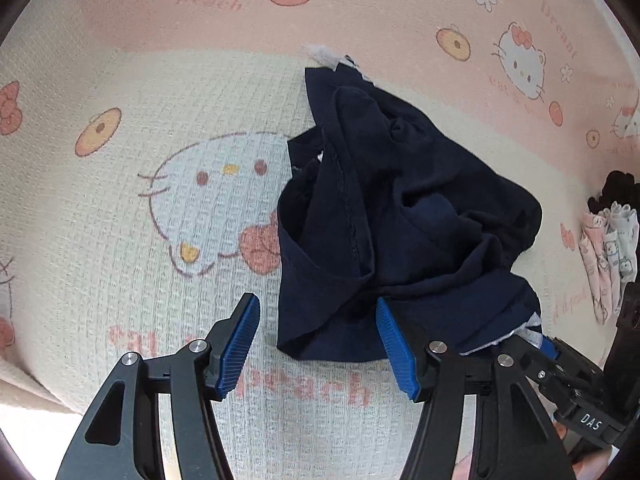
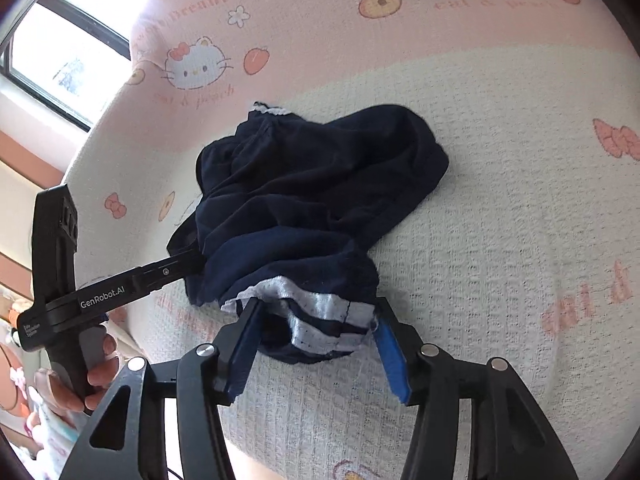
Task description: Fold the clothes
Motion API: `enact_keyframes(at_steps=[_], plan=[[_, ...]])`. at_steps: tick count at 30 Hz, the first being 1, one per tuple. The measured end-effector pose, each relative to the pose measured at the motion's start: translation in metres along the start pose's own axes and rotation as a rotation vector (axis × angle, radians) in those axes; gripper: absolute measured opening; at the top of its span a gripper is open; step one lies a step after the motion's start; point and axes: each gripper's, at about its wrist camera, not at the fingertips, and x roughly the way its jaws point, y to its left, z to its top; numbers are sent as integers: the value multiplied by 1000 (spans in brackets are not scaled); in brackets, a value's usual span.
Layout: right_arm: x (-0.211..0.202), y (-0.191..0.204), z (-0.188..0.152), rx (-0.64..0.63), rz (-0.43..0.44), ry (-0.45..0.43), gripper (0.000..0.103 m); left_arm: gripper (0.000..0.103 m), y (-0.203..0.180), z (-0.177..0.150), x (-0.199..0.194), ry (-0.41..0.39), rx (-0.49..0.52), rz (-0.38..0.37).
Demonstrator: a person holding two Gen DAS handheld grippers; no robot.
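Note:
A crumpled navy garment [image 1: 400, 216] with a white striped trim lies on the Hello Kitty bed cover [image 1: 160, 200]. My left gripper [image 1: 318, 320] is open, its blue pads on either side of the garment's near hem. In the right wrist view the same garment [image 2: 312, 192] lies bunched, its white striped band [image 2: 320, 308] between the open blue pads of my right gripper [image 2: 316, 320]. The left gripper's black body [image 2: 120, 288] comes in from the left and touches the garment's left edge.
A small pile of pale printed clothes [image 1: 608, 256] and something black lie at the right edge of the bed. A window [image 2: 60, 52] is at the far left in the right wrist view. A hand [image 2: 96, 372] holds the left gripper's handle.

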Motion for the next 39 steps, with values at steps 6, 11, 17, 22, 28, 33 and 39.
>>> enact_keyframes(at_steps=[6, 11, 17, 22, 28, 33, 39], plan=[[6, 8, 2, -30, -69, 5, 44, 27, 4, 2, 15, -11, -16, -43], [10, 21, -1, -113, -195, -1, 20, 19, 9, 3, 10, -57, -17, -47], [-2, 40, -1, -199, -310, -86, 16, 14, 20, 6, 4, -77, -20, -26], [-19, 44, 4, -201, -342, -135, 16, 14, 33, 10, 5, -57, -83, -16], [-39, 34, 15, -174, -368, -167, 16, 14, 42, 15, -6, -82, -91, -3], [-56, 16, 18, -127, -372, -177, 16, 14, 34, 16, -14, -90, -77, 20], [-73, 4, 20, -99, -363, -186, 16, 14, 15, 34, -11, -70, -68, 12]])
